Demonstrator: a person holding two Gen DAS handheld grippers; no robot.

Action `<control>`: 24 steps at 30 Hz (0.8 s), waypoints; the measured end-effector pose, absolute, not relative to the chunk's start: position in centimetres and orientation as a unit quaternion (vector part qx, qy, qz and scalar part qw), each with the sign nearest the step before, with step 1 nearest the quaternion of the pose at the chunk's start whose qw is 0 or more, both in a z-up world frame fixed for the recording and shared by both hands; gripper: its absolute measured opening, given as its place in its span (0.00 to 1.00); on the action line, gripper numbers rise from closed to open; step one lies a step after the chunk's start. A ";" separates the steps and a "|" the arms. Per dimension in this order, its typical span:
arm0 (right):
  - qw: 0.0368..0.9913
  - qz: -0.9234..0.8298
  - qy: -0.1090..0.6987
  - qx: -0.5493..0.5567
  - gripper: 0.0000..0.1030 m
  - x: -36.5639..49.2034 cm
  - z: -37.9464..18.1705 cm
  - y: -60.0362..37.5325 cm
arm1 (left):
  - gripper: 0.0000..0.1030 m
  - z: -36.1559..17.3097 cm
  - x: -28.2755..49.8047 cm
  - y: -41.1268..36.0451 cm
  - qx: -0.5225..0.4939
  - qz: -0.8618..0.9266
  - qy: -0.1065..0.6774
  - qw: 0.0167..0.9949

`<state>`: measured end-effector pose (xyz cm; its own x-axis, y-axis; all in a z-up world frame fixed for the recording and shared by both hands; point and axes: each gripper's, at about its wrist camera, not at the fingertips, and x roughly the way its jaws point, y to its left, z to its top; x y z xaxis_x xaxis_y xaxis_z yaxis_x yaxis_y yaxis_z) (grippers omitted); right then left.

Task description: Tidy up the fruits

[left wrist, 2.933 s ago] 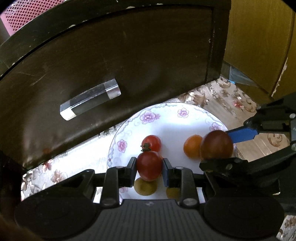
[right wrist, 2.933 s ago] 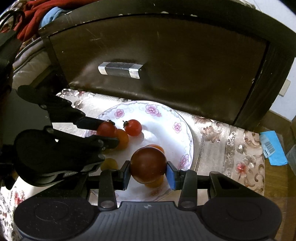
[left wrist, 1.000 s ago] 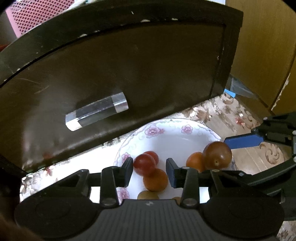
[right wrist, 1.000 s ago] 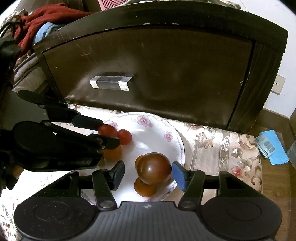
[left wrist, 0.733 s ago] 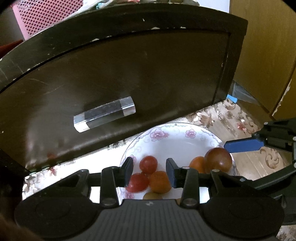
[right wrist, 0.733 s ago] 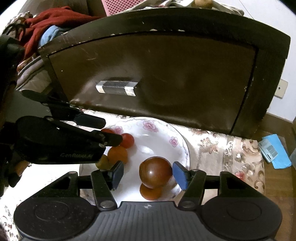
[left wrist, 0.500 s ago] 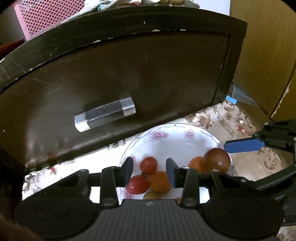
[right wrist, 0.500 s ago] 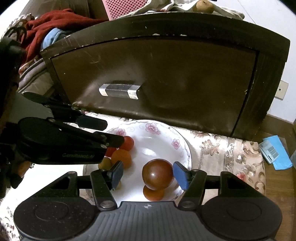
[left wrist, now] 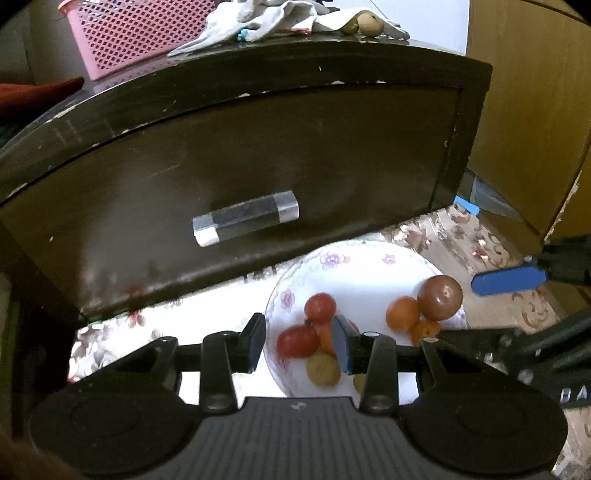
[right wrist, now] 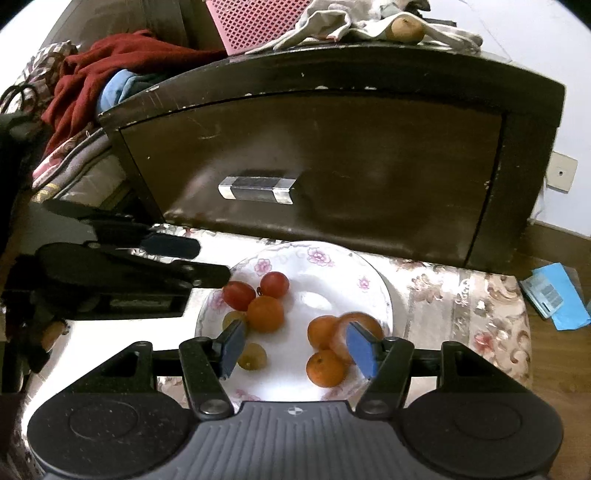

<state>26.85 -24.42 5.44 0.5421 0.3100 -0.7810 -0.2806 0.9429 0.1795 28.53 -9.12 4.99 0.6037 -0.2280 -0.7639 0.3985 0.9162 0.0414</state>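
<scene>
A white floral plate (left wrist: 365, 273) (right wrist: 325, 291) on a patterned cloth holds several small fruits: red tomatoes (left wrist: 320, 308) (right wrist: 274, 284), orange ones (left wrist: 403, 314) (right wrist: 265, 314), yellow-green ones (left wrist: 323, 368) (right wrist: 252, 355) and a large dark red-brown tomato (left wrist: 439, 297), blurred in the right wrist view (right wrist: 341, 332). My left gripper (left wrist: 299, 341) is open and empty above the plate's left edge. My right gripper (right wrist: 297, 347) is open and empty above the plate's near side.
A dark wooden drawer front (left wrist: 258, 155) (right wrist: 332, 158) with a clear bar handle (left wrist: 245, 217) (right wrist: 257, 189) stands right behind the plate. A pink basket (left wrist: 136, 33) and cloths lie on top. Red clothing (right wrist: 92, 77) lies at the left. A blue packet (right wrist: 556, 295) lies on the floor at the right.
Both grippers opened and let go of their tomatoes onto the plate, then pulled back and up. The dark tomato has dropped among the orange fruits.
</scene>
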 end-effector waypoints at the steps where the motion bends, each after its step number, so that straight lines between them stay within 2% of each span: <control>1: 0.878 0.166 0.448 0.017 0.55 26.7 5.6 -24.4 | 0.47 5.0 28.2 -9.0 0.104 -0.175 0.409 0.889; 3: 0.880 0.160 0.447 0.017 0.56 26.4 6.0 -24.5 | 0.52 4.9 27.5 -9.0 0.101 -0.172 0.410 0.890; 10: 0.884 0.138 0.446 0.021 0.56 24.5 6.9 -24.3 | 0.55 4.7 24.8 -8.6 0.087 -0.155 0.413 0.893; 14: 0.885 0.132 0.447 0.017 0.57 23.1 7.1 -23.8 | 0.67 4.4 23.1 -8.1 0.088 -0.136 0.413 0.896; 17: 0.883 0.127 0.452 0.018 0.58 22.1 7.2 -23.5 | 0.70 4.4 21.7 -7.7 0.085 -0.125 0.411 0.899; 24: 0.880 0.120 0.458 0.029 0.59 19.7 7.1 -23.0 | 0.88 3.9 18.8 -7.2 0.088 -0.099 0.406 0.904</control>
<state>19.74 -23.02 7.10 0.5513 0.2382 -0.7996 -0.1847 0.9694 0.1614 18.75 -7.20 3.87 0.6500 -0.1078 -0.7522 0.2510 0.9648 0.0787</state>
